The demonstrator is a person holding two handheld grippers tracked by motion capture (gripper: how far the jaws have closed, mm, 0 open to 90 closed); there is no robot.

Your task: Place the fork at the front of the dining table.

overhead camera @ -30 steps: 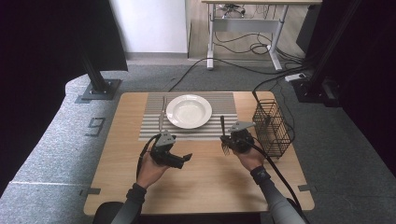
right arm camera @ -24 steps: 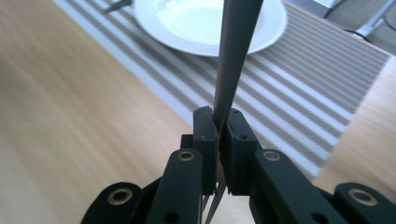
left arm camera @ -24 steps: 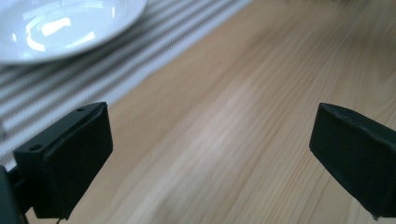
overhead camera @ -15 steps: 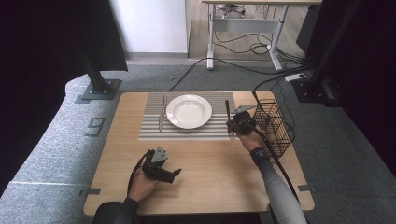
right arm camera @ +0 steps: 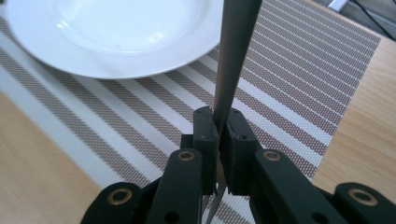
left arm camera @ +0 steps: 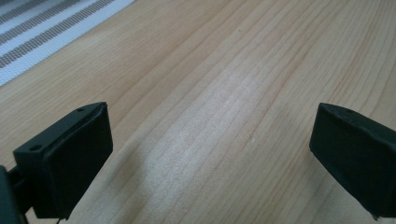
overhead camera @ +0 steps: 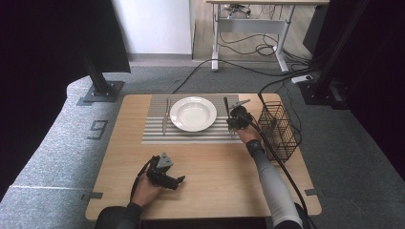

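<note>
A knife [right arm camera: 233, 60] is clamped upright in the right gripper [right arm camera: 218, 135], right of centre in the high view, over the mat [overhead camera: 157, 136] beside the plate [overhead camera: 193, 113]. It should be lowered flat, parallel to the plate rim, before release. The left gripper [overhead camera: 167, 177] rests released on the surface [left arm camera: 224, 93], lower left.

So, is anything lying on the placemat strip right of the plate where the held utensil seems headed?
Nothing visible. The right tongs grip the utensil above bare striped placemat beside the plate; the wire basket stands off the mat.
</note>
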